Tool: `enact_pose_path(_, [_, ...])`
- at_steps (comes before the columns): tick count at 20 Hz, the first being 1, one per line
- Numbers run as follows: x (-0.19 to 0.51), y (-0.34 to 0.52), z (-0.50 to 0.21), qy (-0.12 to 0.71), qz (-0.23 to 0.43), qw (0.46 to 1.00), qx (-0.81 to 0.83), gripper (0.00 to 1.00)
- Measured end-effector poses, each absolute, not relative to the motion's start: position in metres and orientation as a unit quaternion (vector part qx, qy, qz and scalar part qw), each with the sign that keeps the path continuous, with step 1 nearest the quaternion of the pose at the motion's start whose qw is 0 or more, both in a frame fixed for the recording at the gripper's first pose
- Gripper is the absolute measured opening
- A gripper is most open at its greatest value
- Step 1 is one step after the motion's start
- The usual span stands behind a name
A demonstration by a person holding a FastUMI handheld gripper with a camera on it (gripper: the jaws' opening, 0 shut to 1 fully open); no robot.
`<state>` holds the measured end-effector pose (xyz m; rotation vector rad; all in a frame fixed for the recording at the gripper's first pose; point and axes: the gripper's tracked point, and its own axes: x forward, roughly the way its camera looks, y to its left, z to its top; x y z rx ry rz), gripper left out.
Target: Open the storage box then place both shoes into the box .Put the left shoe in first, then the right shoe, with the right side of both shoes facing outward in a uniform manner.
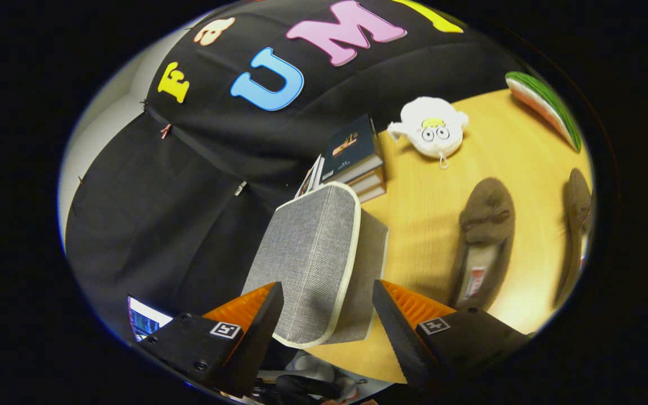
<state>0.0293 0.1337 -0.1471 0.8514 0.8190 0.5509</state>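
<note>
The desk (431,225) is a pale wooden top that spreads out ahead of the tool and off to its right. The grey fabric storage box (315,259) with pale piping along its edges stands on the desk's near corner, directly ahead of the tool (328,315), and its near end reaches down between the two fingers. The fingers (394,332) stand spread apart, one on each side of the box's near end; whether either one touches the fabric cannot be told, and they do not press it between them. The box's lid looks shut.

To the right of the tool and a little beyond it, the nearer brown shoe (484,242) lies on the desk with its toe pointing away and a label showing on its insole. The second brown shoe (576,225) lies farther right, roughly parallel to the first and apart from it.

Just beyond the box, a stack of books (355,160) with a dark cover on top sits near the desk's far edge. Beyond the nearer shoe rests a white plush toy (430,126) with round eyes. Farthest right and beyond both shoes lies a watermelon-slice toy (546,107) with a green rind.
</note>
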Motion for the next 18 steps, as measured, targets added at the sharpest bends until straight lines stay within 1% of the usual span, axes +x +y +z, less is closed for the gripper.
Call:
enact_pose_path(5, [0.023, 0.167, -0.167, 0.418, 0.292, 0.719, 0.472, 0.98])
enact_pose_path(9, [0.028, 0.187, -0.165, 0.432, 0.314, 0.643, 0.549, 0.98])
enact_pose_path(12, [0.029, 0.193, -0.163, 0.444, 0.32, 0.612, 0.571, 0.95])
enact_pose_path(14, [0.029, 0.195, -0.165, 0.458, 0.315, 0.602, 0.573, 0.79])
enact_pose_path(16, [0.03, 0.2, -0.16, 0.47, 0.318, 0.58, 0.584, 0.63])
enact_pose_path(18, [0.025, 0.202, -0.153, 0.482, 0.323, 0.555, 0.596, 0.53])
